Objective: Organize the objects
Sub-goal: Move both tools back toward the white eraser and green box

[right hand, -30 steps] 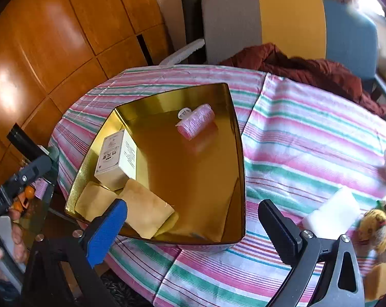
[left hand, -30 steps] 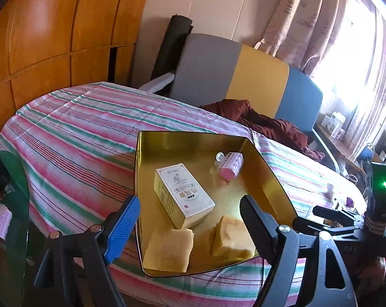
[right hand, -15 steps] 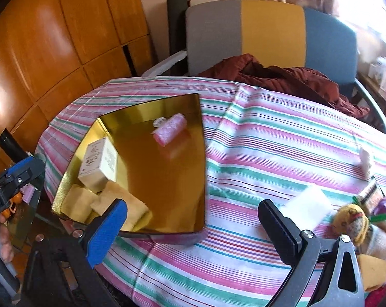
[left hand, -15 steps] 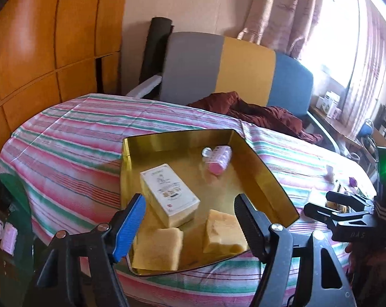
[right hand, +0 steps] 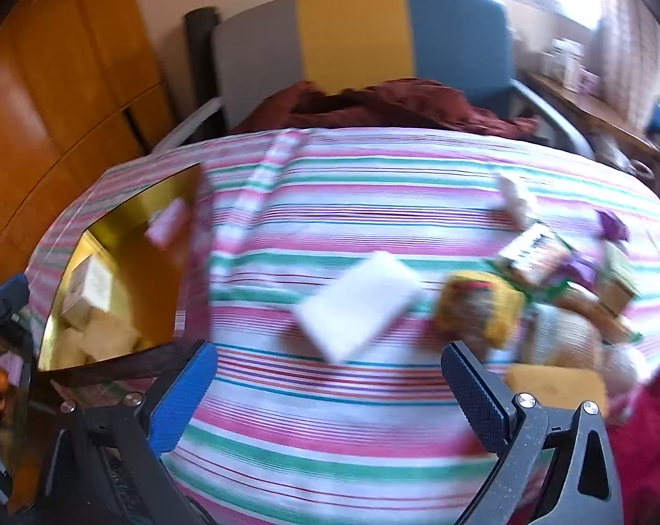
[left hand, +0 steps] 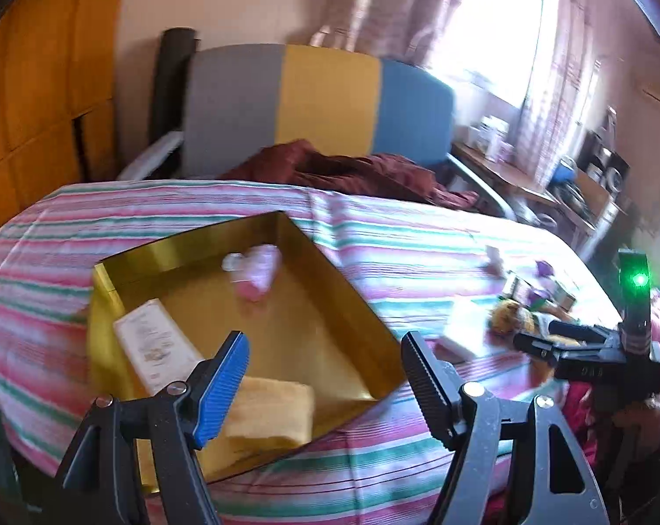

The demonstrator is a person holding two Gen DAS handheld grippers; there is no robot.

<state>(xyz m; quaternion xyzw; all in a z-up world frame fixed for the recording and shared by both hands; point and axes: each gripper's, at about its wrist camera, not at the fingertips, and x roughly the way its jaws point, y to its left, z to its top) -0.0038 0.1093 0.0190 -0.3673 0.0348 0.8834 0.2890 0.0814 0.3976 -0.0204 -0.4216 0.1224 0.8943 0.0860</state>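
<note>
Both tools stand apart and empty, the left tool having just narrowed, over a striped bench; a white block lies right of the gold tray.

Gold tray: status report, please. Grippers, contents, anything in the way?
Left gripper and right gripper both open, empty. Gold tray holds white box, pink roller, yellow sponge. White pad loose on cloth; nothing blocking.
</note>
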